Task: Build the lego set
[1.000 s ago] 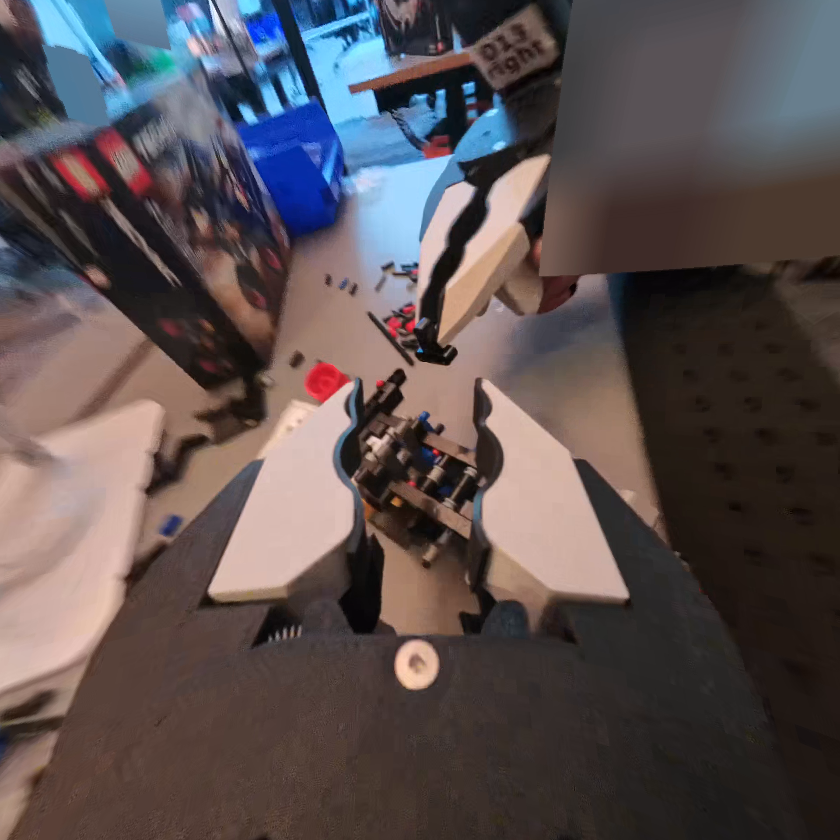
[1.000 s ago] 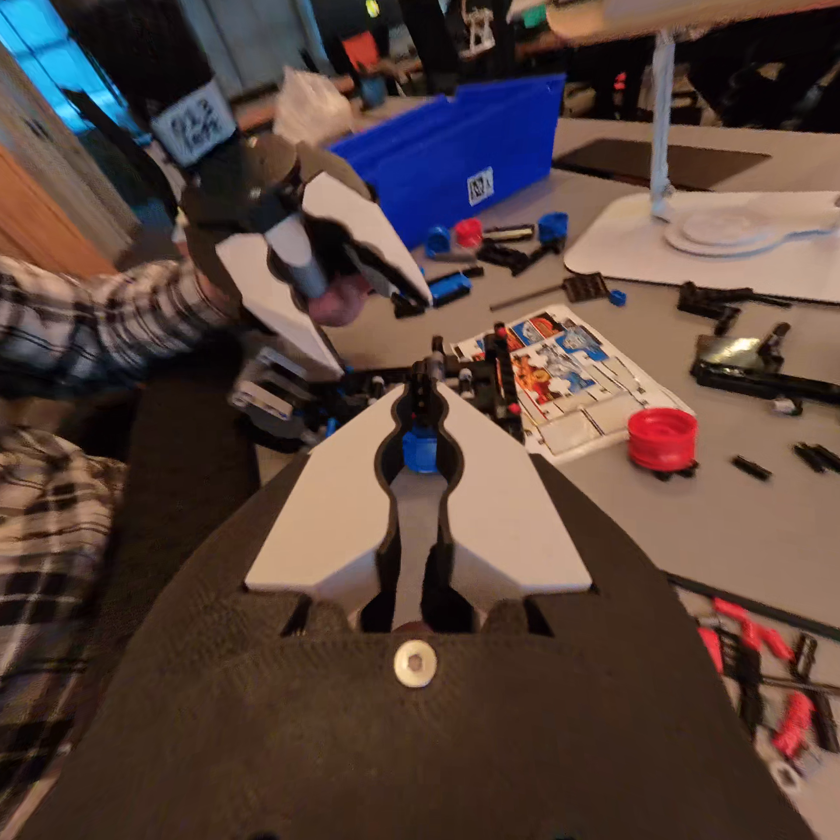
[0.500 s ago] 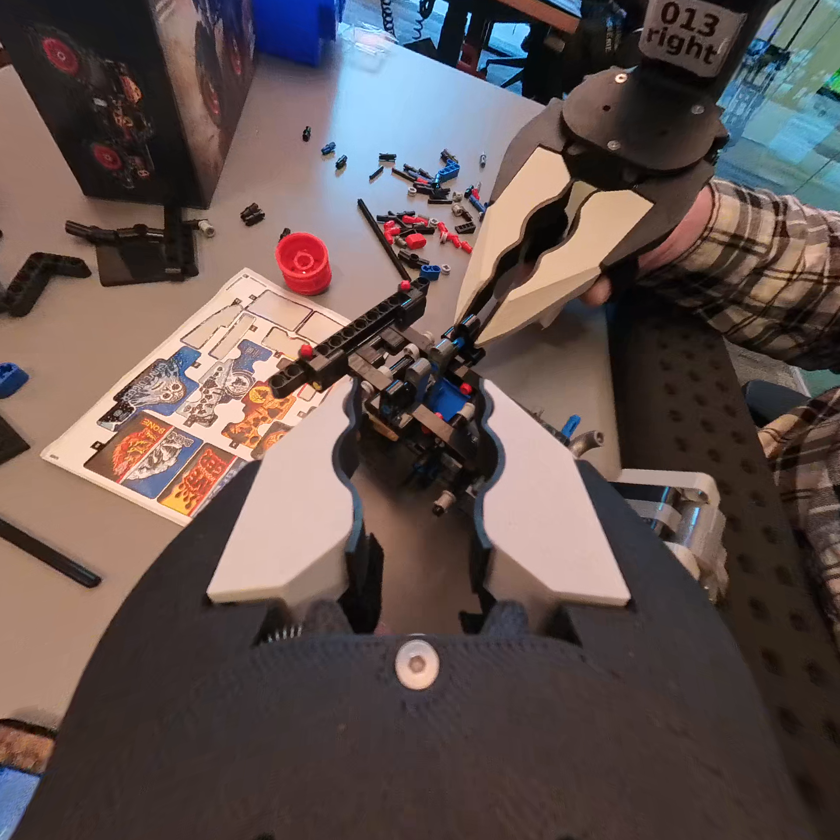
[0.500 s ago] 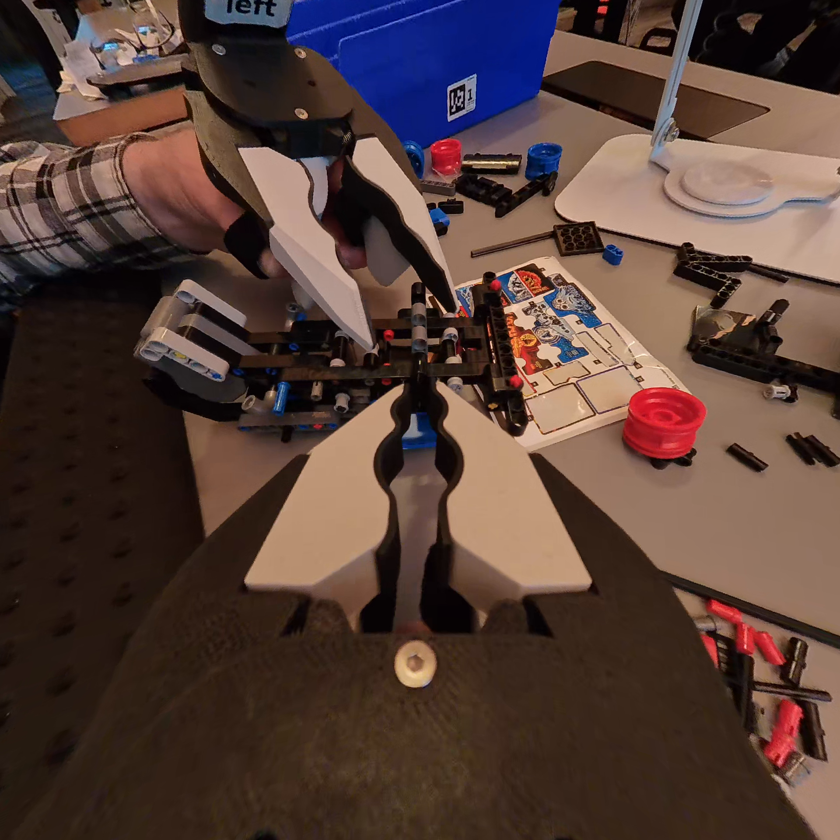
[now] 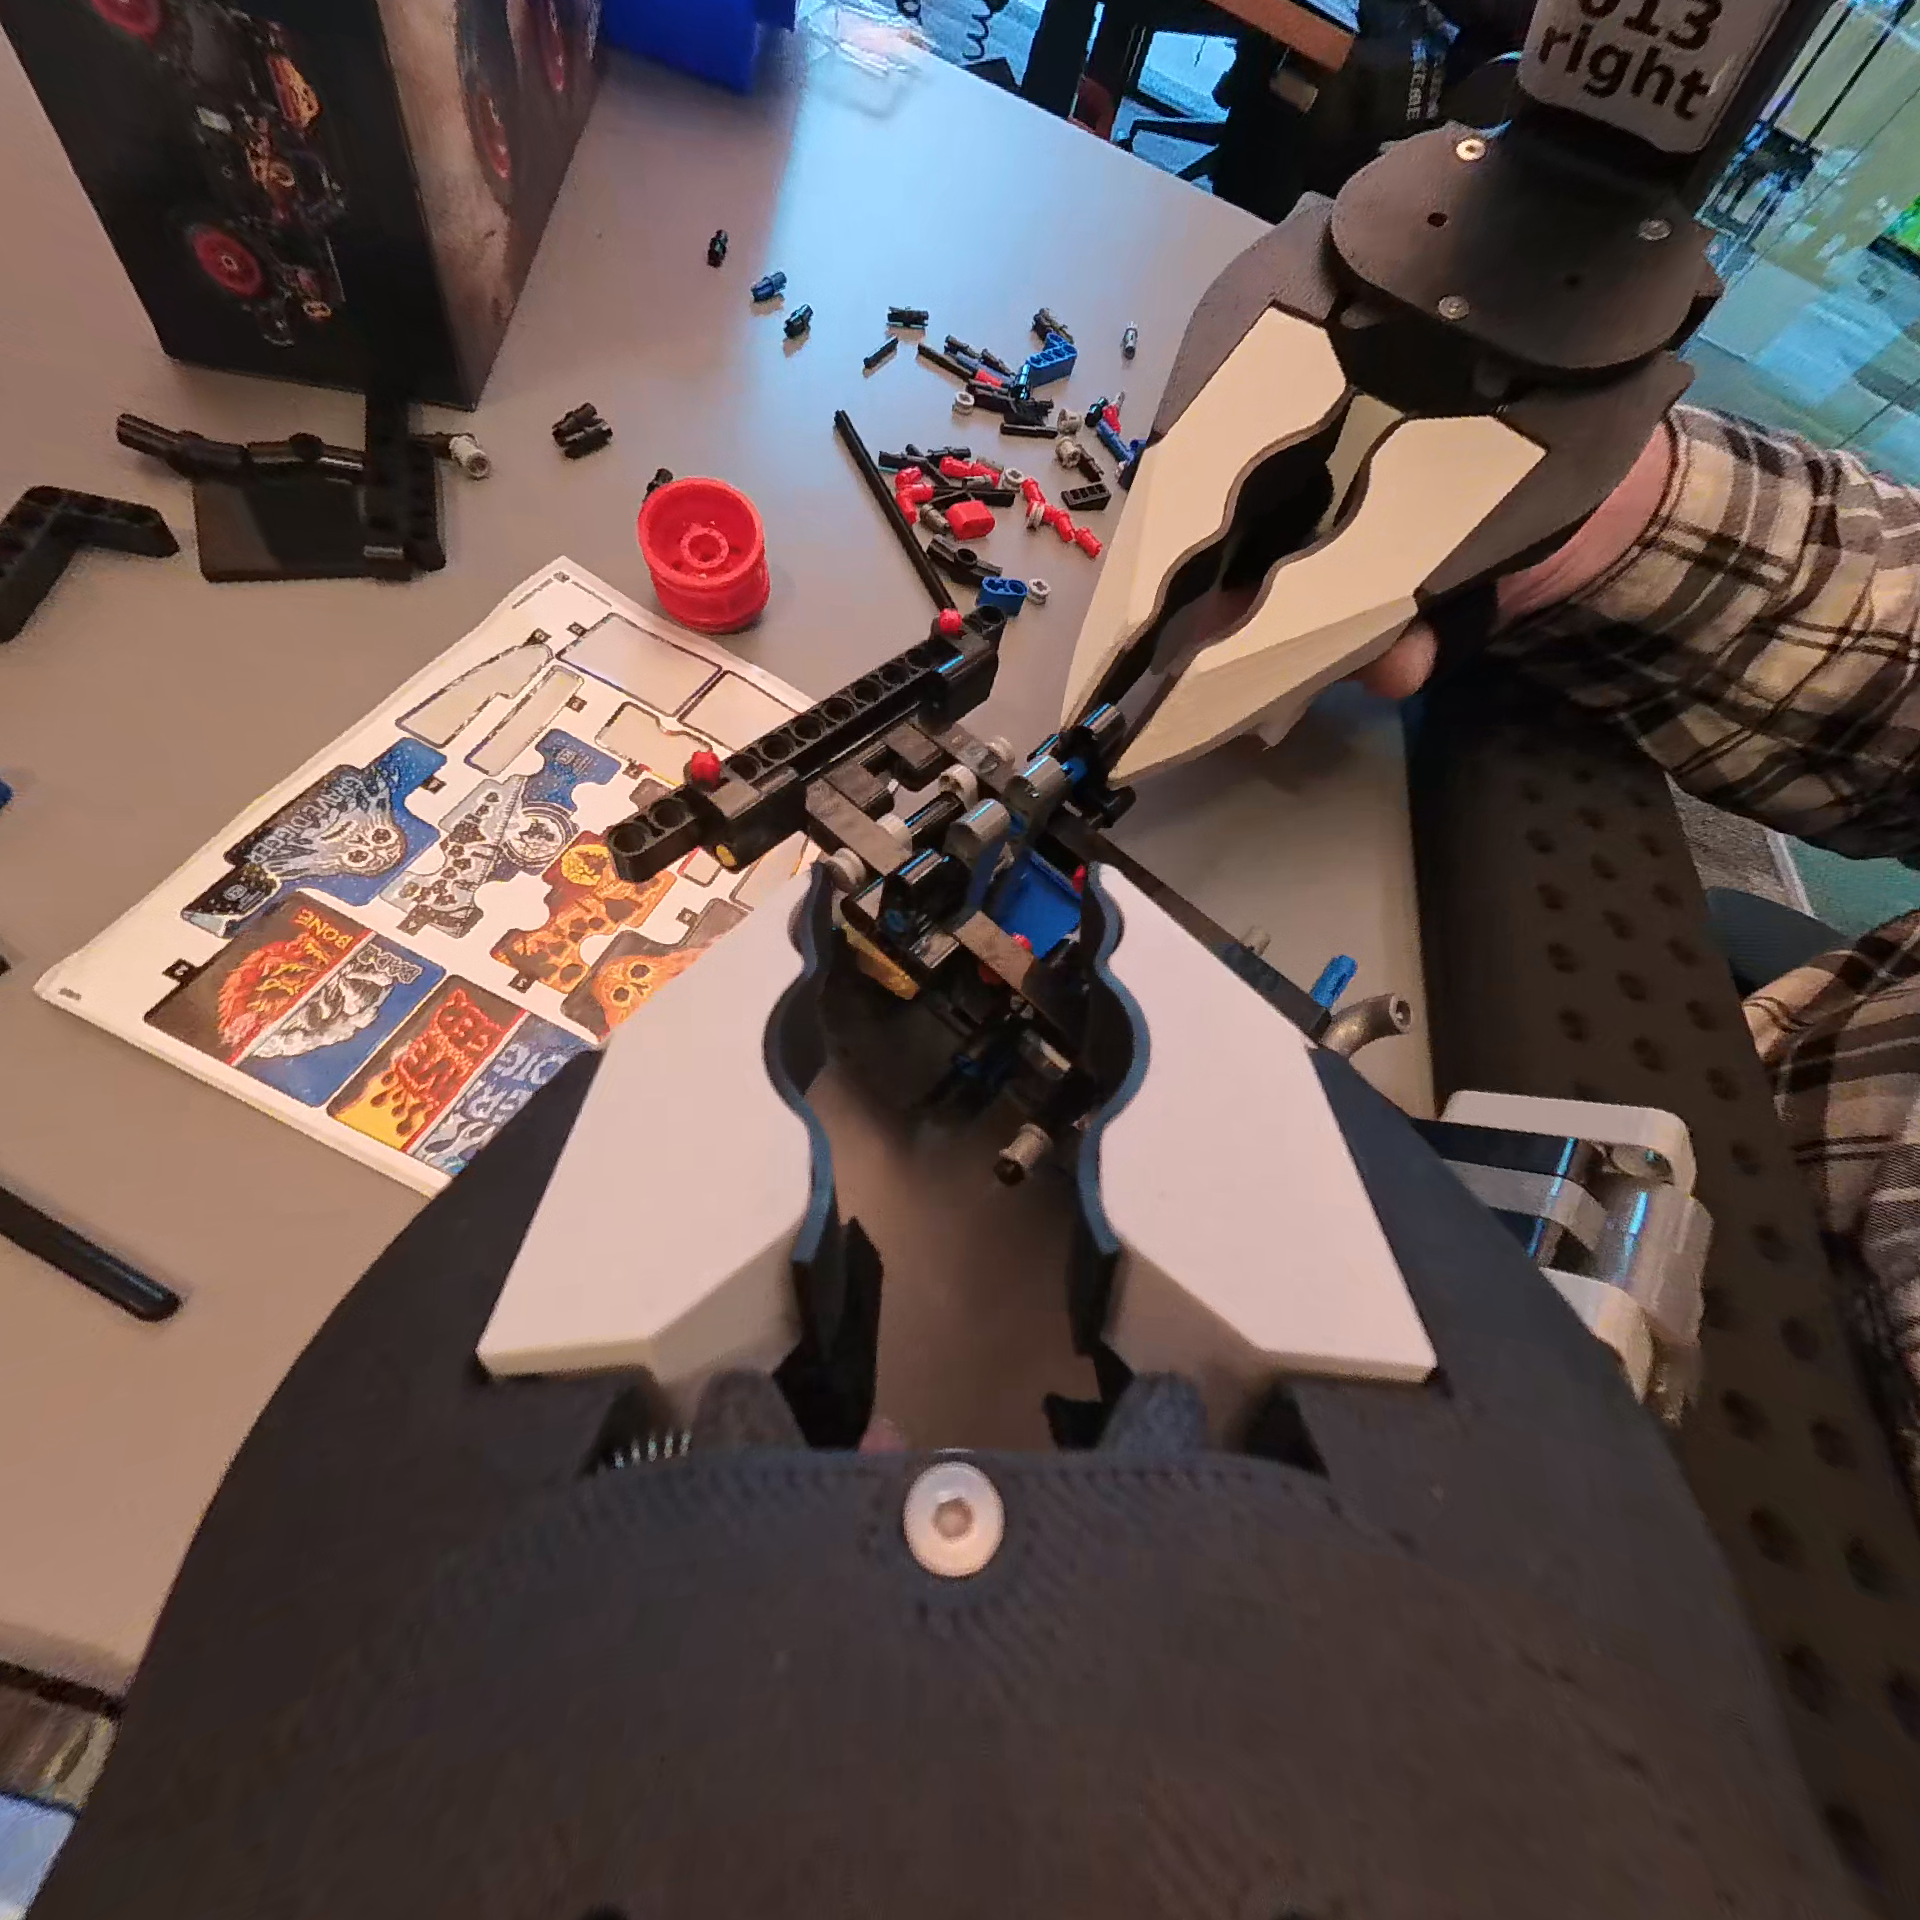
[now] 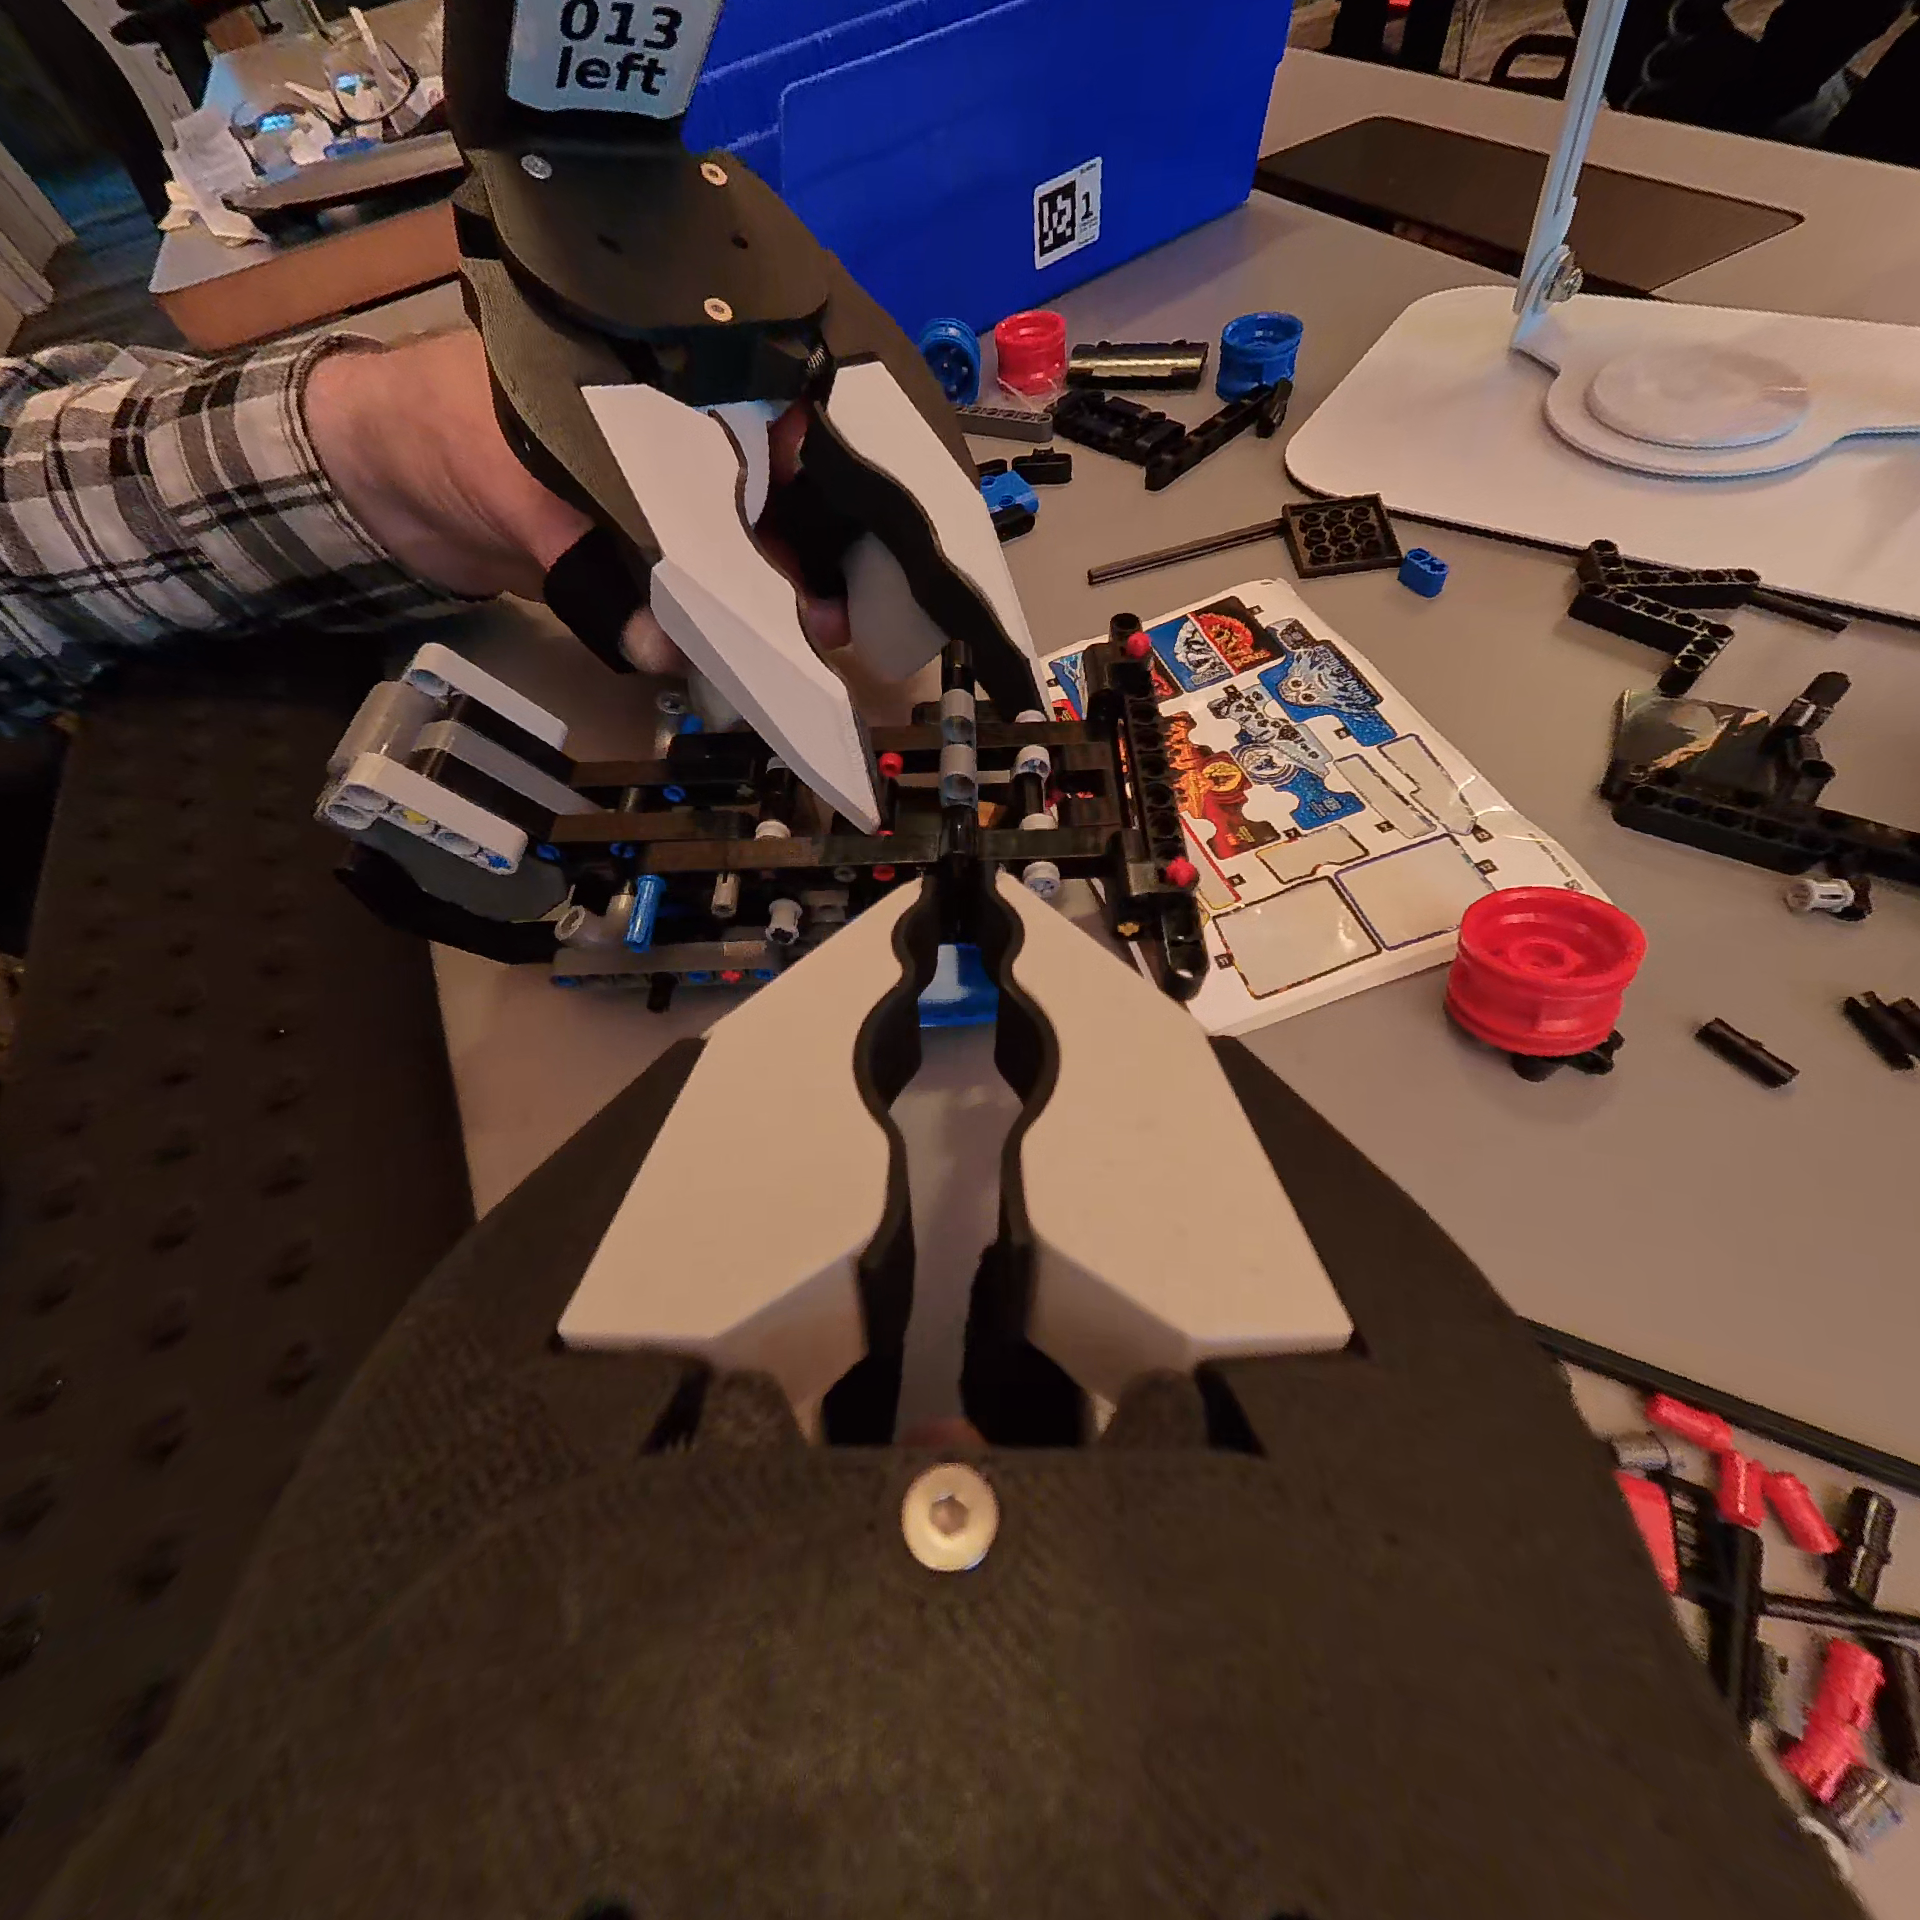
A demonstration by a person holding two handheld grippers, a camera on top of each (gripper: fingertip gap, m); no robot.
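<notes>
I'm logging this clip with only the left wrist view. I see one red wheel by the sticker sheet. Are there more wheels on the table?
Observer: Yes. The right wrist view shows a blue wheel, a second red wheel and another blue wheel, lined up in front of a blue bin.
Operator: Anything big beside that bin?
Observer: A flat white stand base lies on the table to its right.
Operator: How does the right gripper look from its own camera?
Observer: The right gripper is shut on a thin black part of the lego model.
</notes>
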